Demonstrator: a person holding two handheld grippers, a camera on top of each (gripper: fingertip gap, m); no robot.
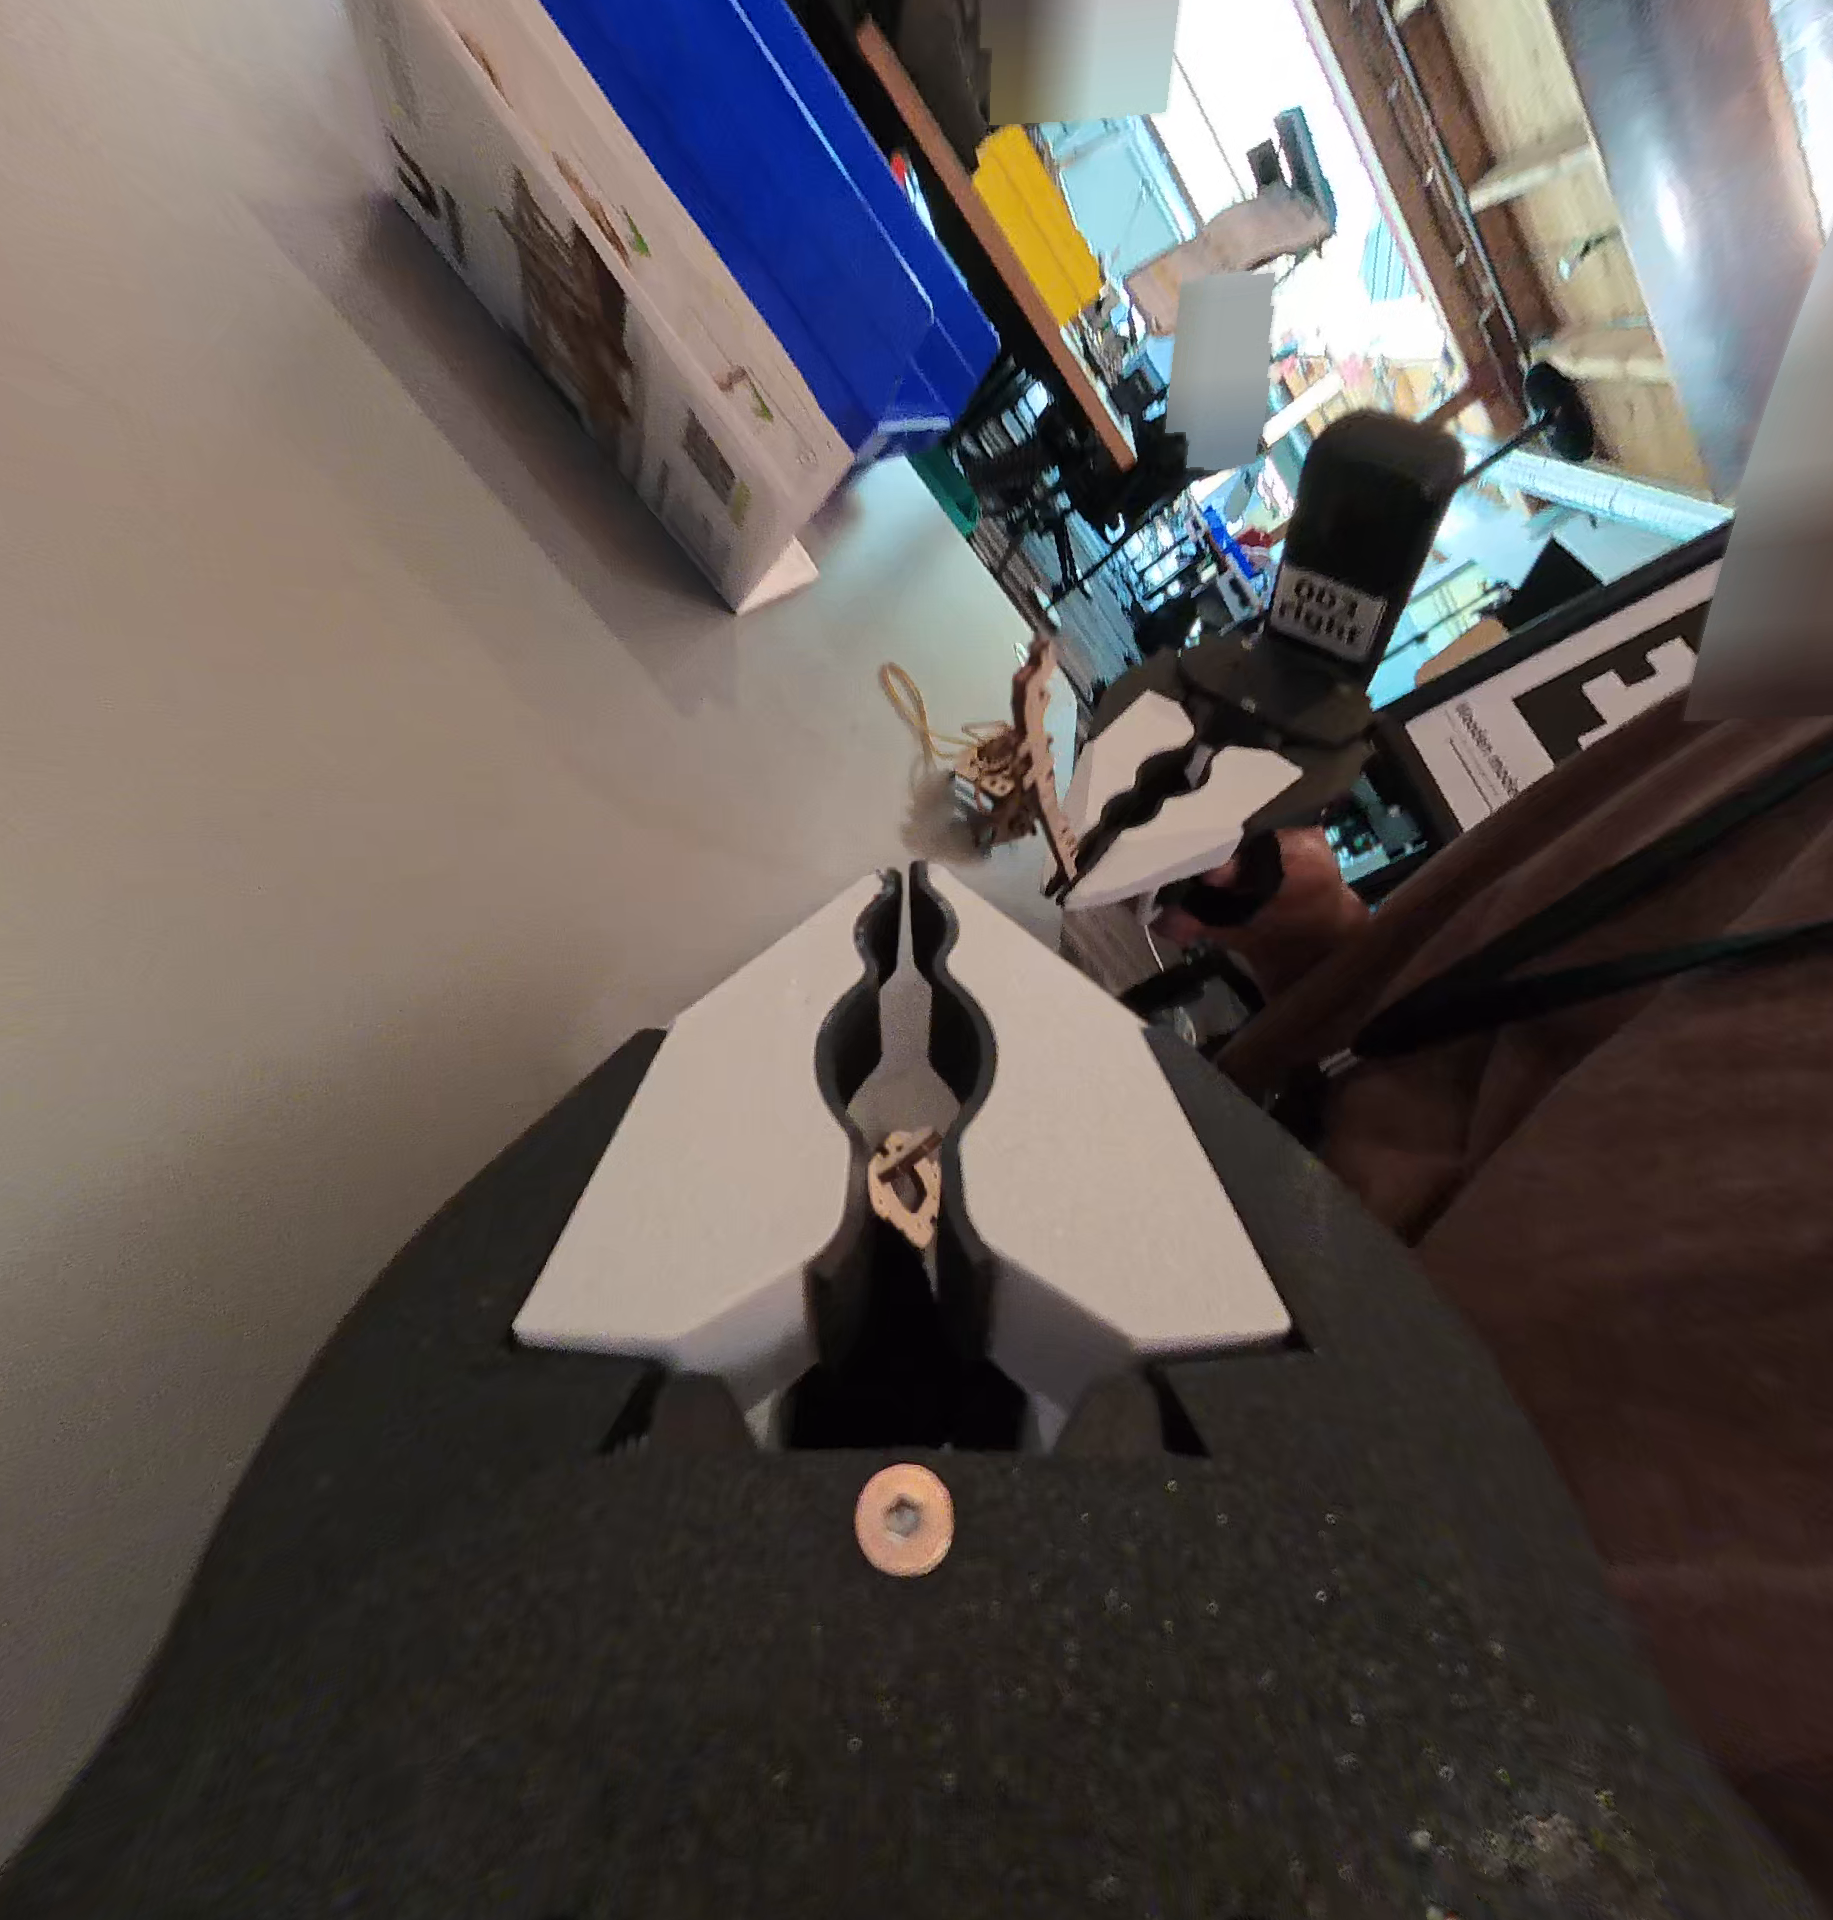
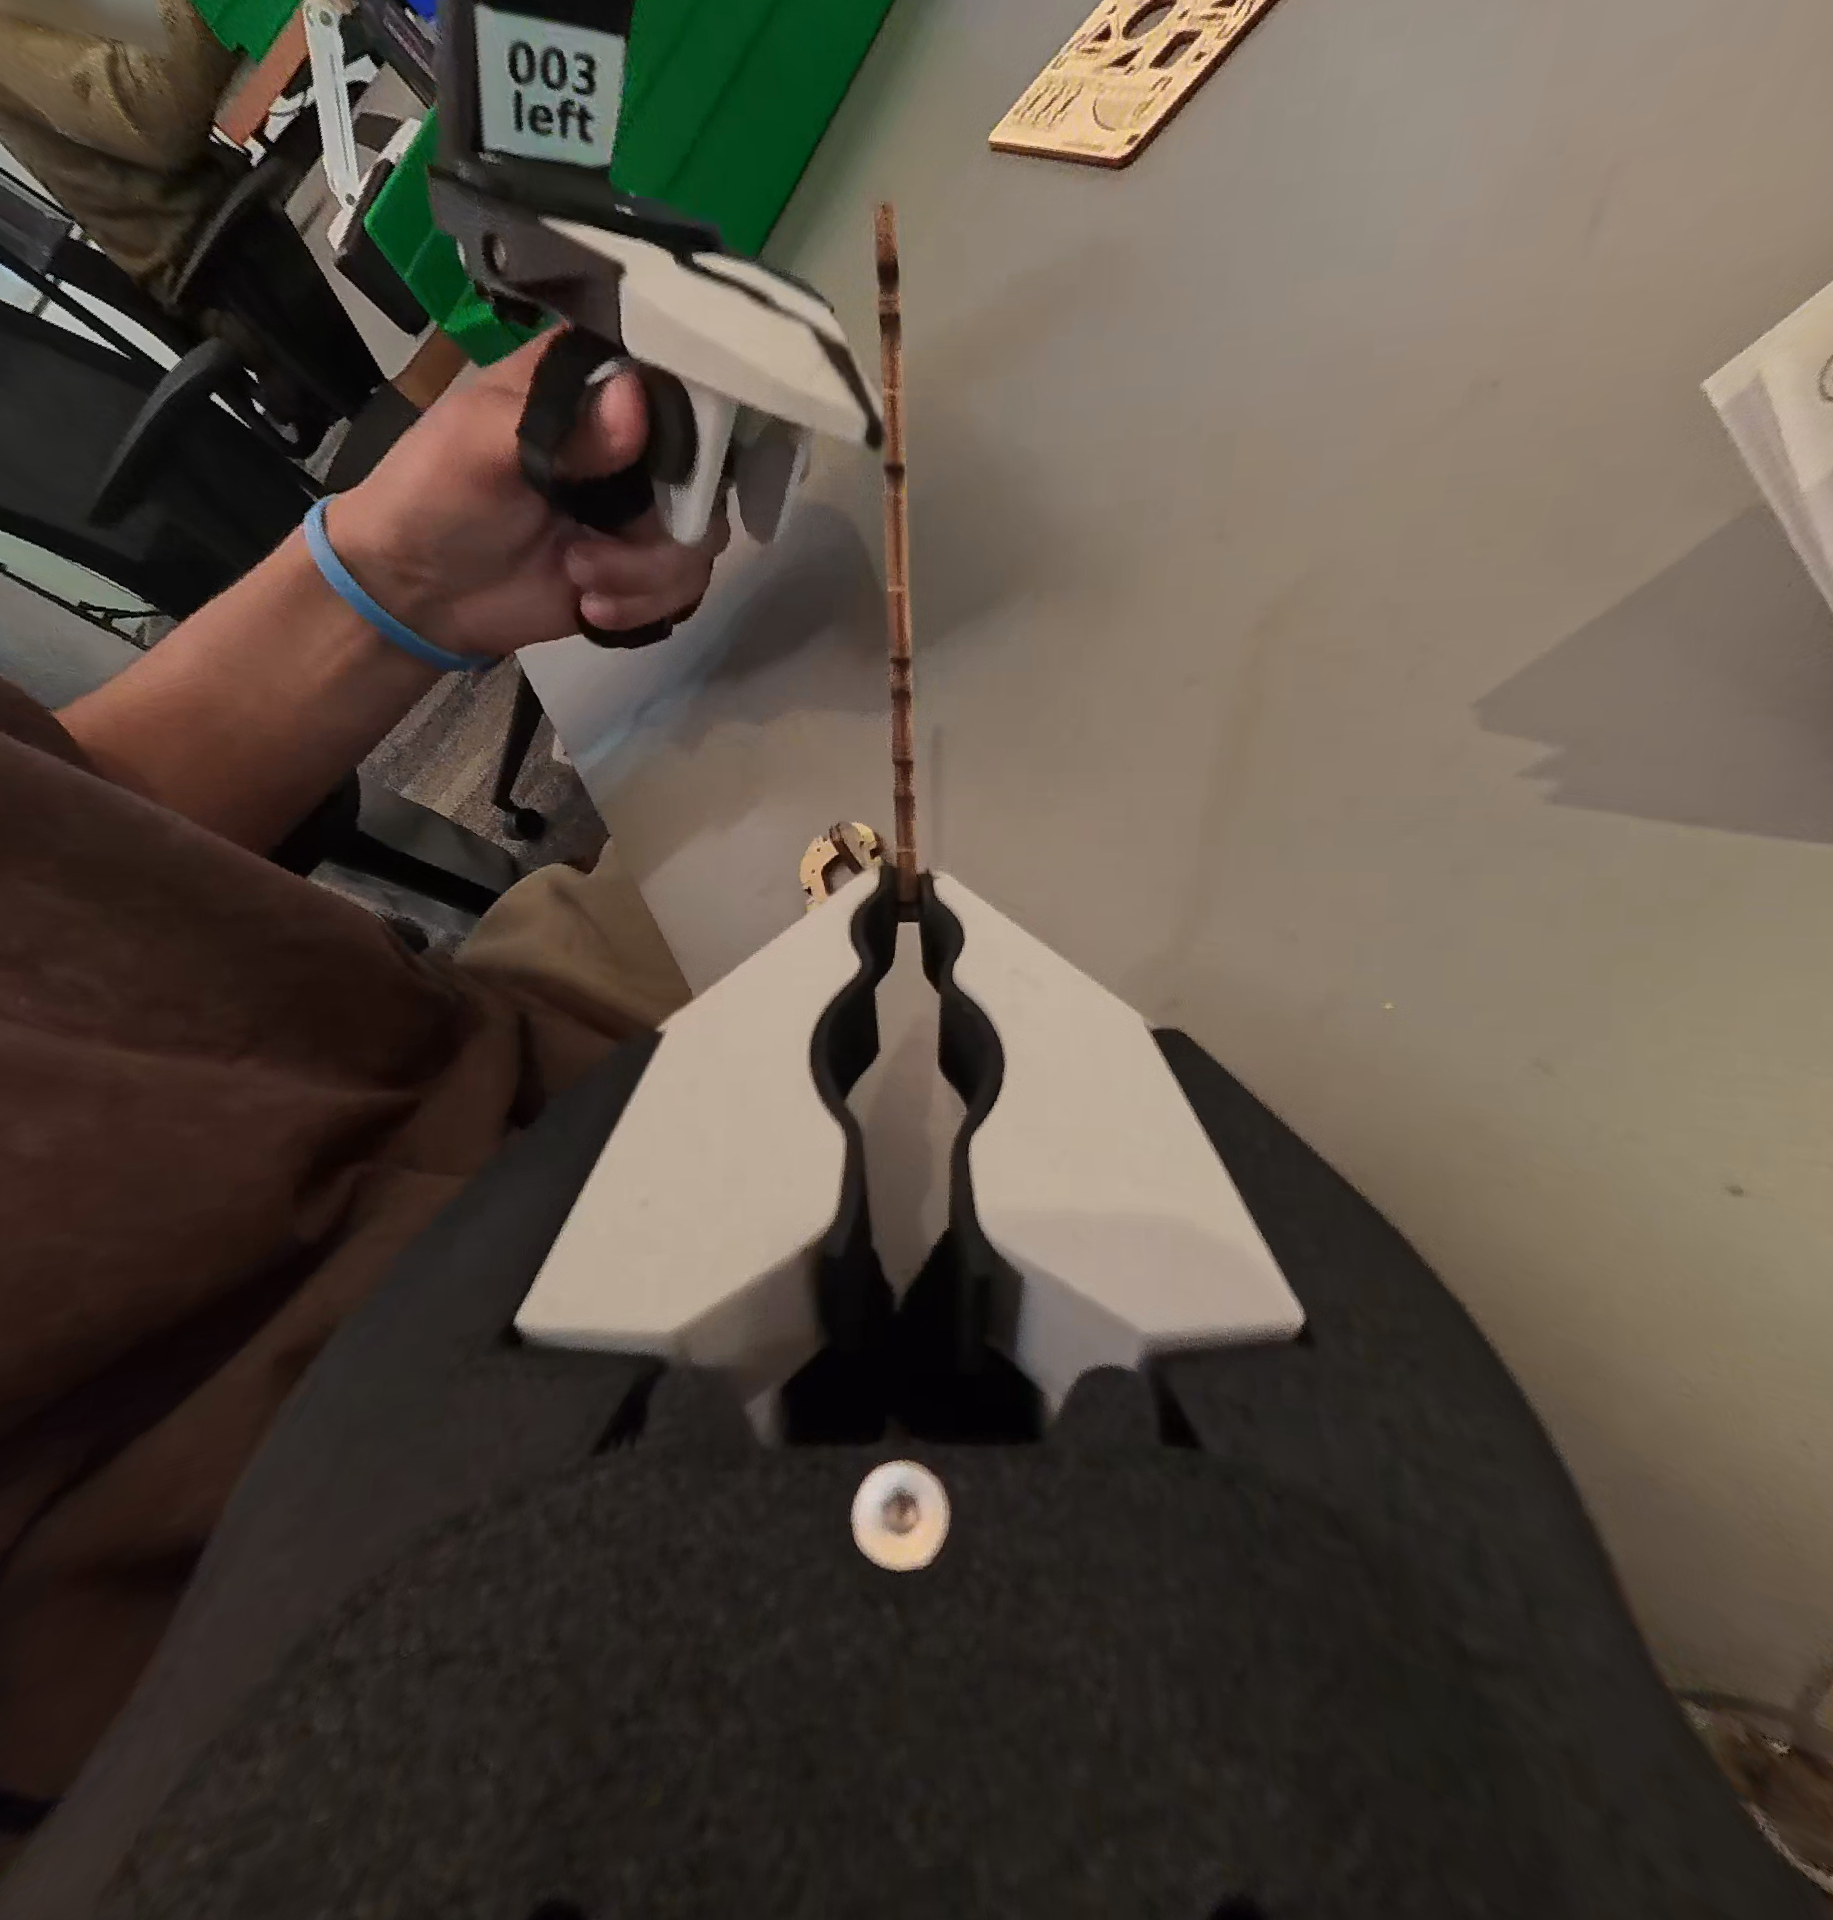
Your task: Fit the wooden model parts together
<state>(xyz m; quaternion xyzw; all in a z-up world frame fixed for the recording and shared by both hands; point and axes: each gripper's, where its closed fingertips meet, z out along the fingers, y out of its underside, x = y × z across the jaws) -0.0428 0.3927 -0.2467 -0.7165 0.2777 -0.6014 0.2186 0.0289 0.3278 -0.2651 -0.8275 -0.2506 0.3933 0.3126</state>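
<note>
My right gripper (image 2: 907, 883) is shut on the end of a long thin wooden strip (image 2: 896, 582), seen edge-on and pointing away over the grey table (image 2: 1307, 727). A small wooden part (image 2: 839, 850) shows just left of its tips. My left gripper (image 1: 907, 883) is shut, with a small wooden part (image 1: 904, 1195) pinched deep between its jaws. In the left wrist view the right gripper (image 1: 1059, 888) holds the strip (image 1: 1037, 727) next to a small wooden assembly (image 1: 995, 784) with a yellow rubber band (image 1: 907, 696). The left gripper (image 2: 876, 431) hovers just left of the strip.
A white printed box (image 1: 600, 312) and a blue bin (image 1: 787, 208) stand at the table's far side. A laser-cut wooden sheet (image 2: 1130, 73) lies on the table. A white box corner (image 2: 1805, 468) is at the right, a green bin (image 2: 704, 104) behind. A person's hand (image 2: 455, 540) holds the left gripper. The grippers' ends are close to 11 cm from one another.
</note>
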